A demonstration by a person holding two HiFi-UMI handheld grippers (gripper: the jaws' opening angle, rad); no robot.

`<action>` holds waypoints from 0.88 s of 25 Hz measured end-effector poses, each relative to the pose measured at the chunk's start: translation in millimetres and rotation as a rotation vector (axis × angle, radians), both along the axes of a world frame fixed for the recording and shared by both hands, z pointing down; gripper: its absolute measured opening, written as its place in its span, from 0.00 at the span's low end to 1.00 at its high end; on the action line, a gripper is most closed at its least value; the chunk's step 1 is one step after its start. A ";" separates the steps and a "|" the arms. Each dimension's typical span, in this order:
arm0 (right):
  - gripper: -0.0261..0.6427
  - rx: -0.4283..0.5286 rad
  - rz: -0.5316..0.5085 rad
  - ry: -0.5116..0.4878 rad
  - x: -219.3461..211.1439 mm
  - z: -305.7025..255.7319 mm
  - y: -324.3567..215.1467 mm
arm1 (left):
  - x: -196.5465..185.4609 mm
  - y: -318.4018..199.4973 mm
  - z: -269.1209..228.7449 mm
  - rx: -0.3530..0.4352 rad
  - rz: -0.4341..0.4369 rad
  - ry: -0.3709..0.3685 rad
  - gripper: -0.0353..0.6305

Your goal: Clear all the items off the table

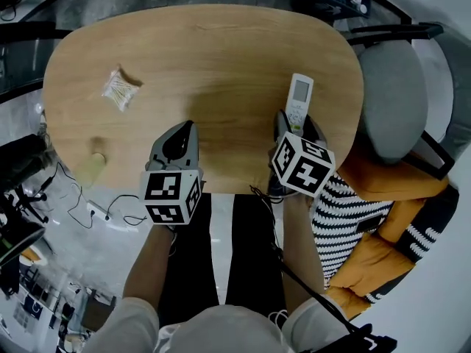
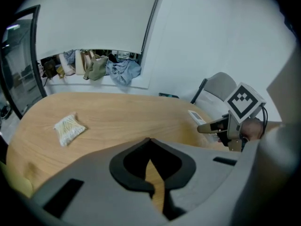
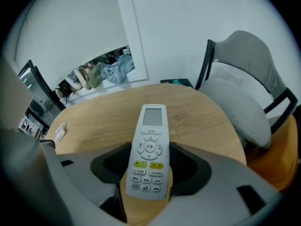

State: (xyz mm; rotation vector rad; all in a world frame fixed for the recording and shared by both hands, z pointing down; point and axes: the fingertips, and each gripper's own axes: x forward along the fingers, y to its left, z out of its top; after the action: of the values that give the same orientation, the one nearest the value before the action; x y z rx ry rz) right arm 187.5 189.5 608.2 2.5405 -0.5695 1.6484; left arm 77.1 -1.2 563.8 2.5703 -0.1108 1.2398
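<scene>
Right gripper view, nearest: right gripper (image 1: 294, 127) pinching the lower half of a white remote (image 3: 149, 149), flat on the wooden table (image 3: 94, 121). Left gripper (image 2: 150, 140) pressed together, empty. Farther left on the table, packet of cotton swabs (image 1: 119, 89).

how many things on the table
2: a remote at the right, between the right gripper's fingers, and a swab packet far left. A pale thing by the edge: unclear.

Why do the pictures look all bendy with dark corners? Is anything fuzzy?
Left gripper view: a wide lens bends the table edge and blackens the corners. Right gripper view: same dark rim; the remote looks sharp. Head view: soft even light, no black corners.
</scene>
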 end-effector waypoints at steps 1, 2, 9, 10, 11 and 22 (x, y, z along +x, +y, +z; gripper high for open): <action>0.44 0.002 0.017 0.005 1.3 -3.3 7.9 | 4.5 5.2 -2.2 0.006 0.018 0.003 0.06; 0.44 0.004 0.037 0.009 2.8 -6.6 16.8 | 9.6 11.4 -4.5 0.011 0.036 0.005 0.06; 0.44 0.007 0.207 0.038 9.8 -26.3 110.4 | 49.3 89.1 -17.9 0.012 0.196 0.021 0.06; 0.44 0.008 0.238 0.040 8.6 -27.7 123.8 | 55.6 101.4 -19.4 0.010 0.224 0.026 0.06; 0.44 0.009 0.267 0.041 7.0 -28.8 136.6 | 61.7 113.9 -20.4 0.006 0.252 0.030 0.06; 0.44 0.027 0.387 0.050 18.1 -33.3 215.6 | 102.5 210.7 -28.4 -0.025 0.391 0.051 0.06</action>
State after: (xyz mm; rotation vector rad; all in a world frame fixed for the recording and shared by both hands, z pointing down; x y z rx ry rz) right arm 205.6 405.1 574.9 2.8406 -0.0974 1.6797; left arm 179.6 209.5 535.3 2.6809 0.4353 1.2858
